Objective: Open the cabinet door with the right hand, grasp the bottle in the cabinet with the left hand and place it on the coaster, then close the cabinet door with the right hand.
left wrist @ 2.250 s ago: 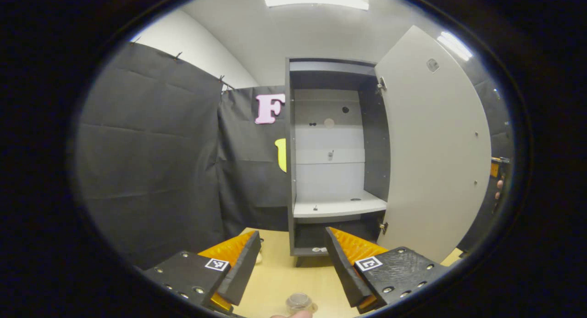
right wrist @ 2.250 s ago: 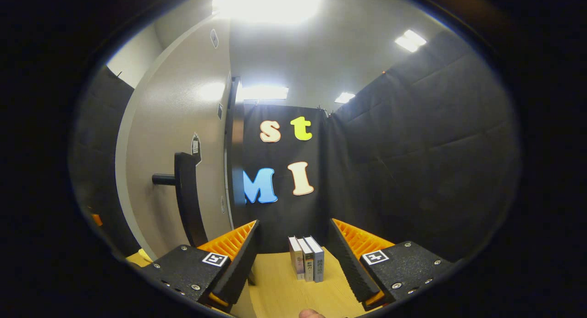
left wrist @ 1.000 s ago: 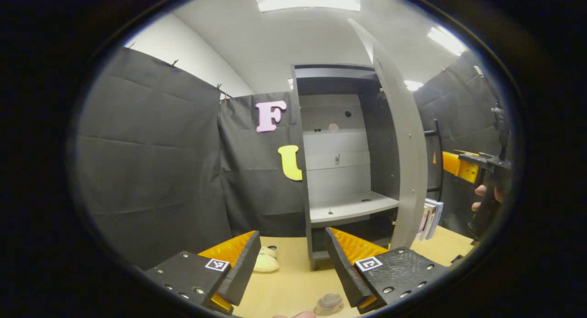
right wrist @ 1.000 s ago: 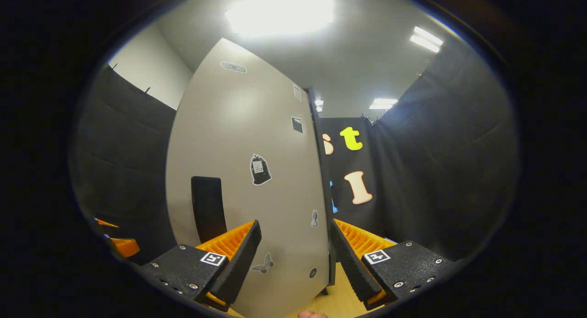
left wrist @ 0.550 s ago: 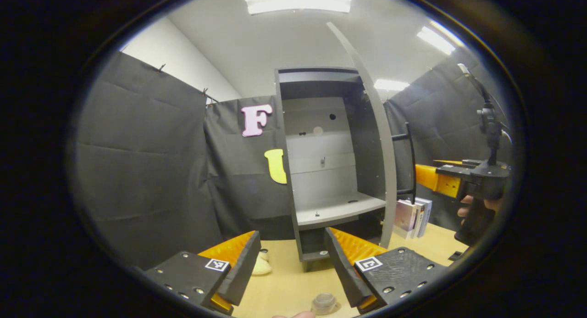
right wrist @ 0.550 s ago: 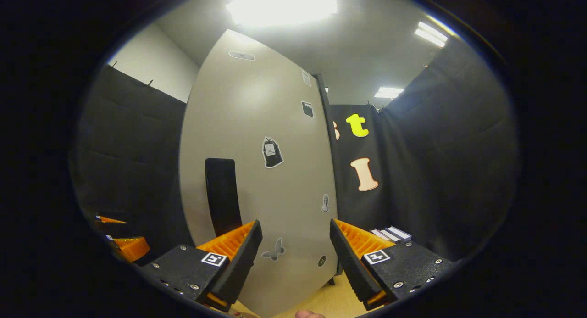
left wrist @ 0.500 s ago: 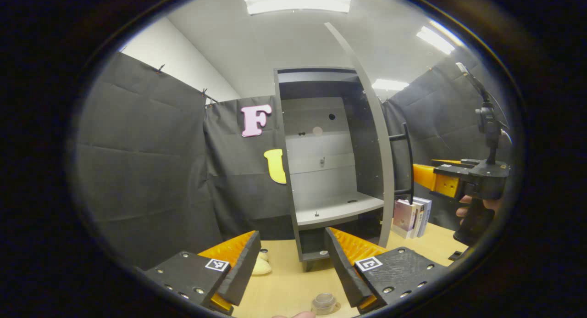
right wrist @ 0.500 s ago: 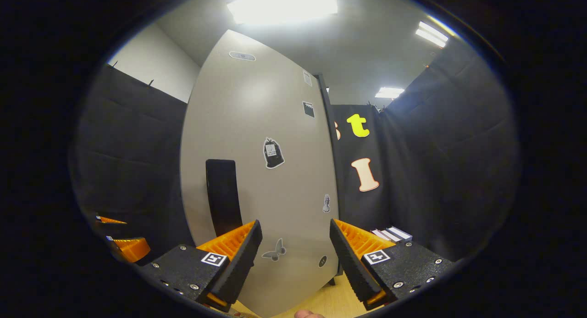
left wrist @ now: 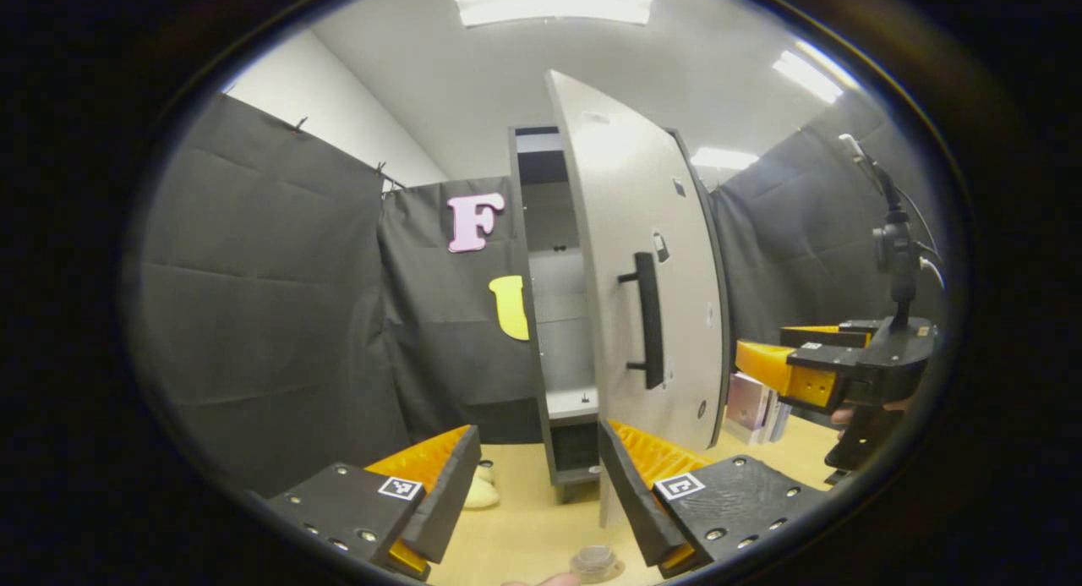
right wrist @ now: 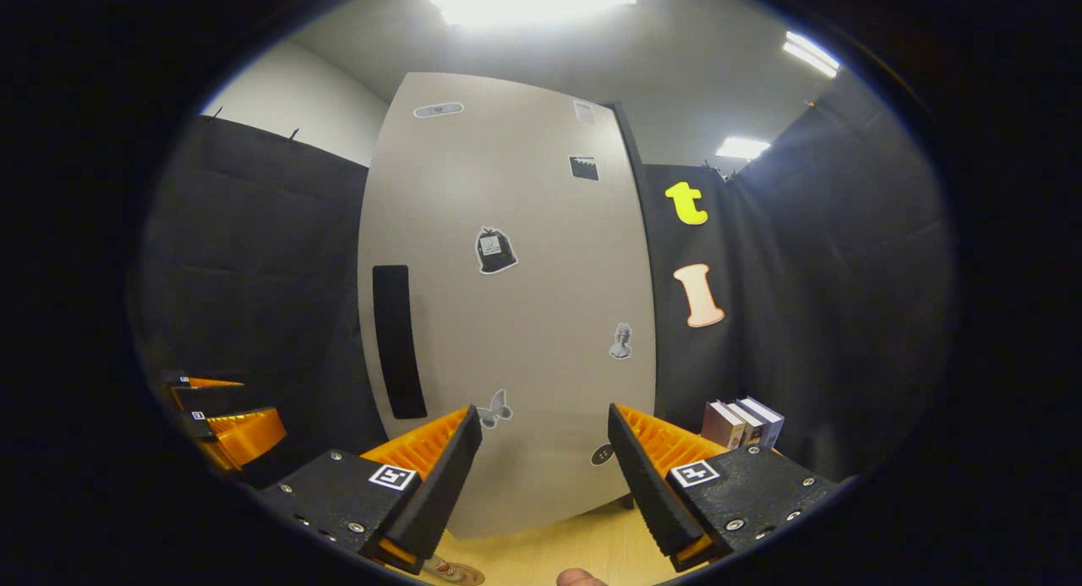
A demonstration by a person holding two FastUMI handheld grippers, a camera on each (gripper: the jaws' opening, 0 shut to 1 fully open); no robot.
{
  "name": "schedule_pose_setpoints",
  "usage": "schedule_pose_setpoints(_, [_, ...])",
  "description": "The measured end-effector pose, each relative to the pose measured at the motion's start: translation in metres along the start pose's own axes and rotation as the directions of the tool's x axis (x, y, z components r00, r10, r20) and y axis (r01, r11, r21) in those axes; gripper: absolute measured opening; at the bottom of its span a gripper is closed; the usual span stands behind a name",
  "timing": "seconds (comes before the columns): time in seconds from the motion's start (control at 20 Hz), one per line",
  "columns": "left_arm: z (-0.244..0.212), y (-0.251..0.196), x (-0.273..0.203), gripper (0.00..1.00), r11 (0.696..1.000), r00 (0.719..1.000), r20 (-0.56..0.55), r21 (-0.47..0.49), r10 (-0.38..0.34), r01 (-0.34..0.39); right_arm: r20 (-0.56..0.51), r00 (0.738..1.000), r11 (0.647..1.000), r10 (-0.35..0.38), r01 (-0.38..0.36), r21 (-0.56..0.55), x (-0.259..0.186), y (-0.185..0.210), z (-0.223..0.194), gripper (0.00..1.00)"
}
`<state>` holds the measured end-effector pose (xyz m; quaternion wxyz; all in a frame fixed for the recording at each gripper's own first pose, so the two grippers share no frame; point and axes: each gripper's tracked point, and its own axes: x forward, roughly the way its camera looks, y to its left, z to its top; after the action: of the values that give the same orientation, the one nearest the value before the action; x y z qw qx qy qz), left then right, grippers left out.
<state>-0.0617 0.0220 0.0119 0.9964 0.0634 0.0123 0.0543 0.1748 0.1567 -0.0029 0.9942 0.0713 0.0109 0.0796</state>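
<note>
On the left side of the left gripper view hangs the black cloth wall, and at the bottom the left gripper has its fingers spread apart with nothing between them, above the light wooden table. On the table near the left finger lies a small pale soft thing; I cannot tell what it is. Close to the bottom edge stands the bottle, seen from its clear cap, on the table and outside the cabinet. Behind it stands the cabinet with its grey door partly open, the black handle turned toward the camera. Further right some books stand on the table, and the right gripper is held by a hand near the door.

In the right gripper view, the door with small stickers faces the camera. The right gripper has its fingers apart, gripping nothing. A round brown edge, maybe the coaster, shows at the bottom.
</note>
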Motion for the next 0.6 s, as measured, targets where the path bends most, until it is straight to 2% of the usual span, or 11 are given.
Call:
schedule_pose_setpoints(0.2, [0.01, -0.019, 0.019, 0.82, 1.0, 0.998, 0.049, -0.001, -0.026, 0.026, 0.011, 0.998, 0.998, -0.056, 0.056, -0.02, -0.001, -0.013, 0.002, 0.93])
schedule_pose_setpoints(0.4, [0.018, -0.051, 0.037, 0.84, 0.997, 0.995, 0.075, 0.007, -0.073, 0.073, 0.018, 0.996, 0.996, -0.083, 0.084, -0.02, -0.006, -0.022, 0.006, 0.93])
schedule_pose_setpoints(0.6, [0.022, -0.077, 0.034, 0.83, 0.996, 0.993, 0.075, 0.008, -0.092, 0.092, -0.012, 0.995, 0.995, -0.102, 0.102, -0.015, -0.015, -0.031, 0.003, 0.93])
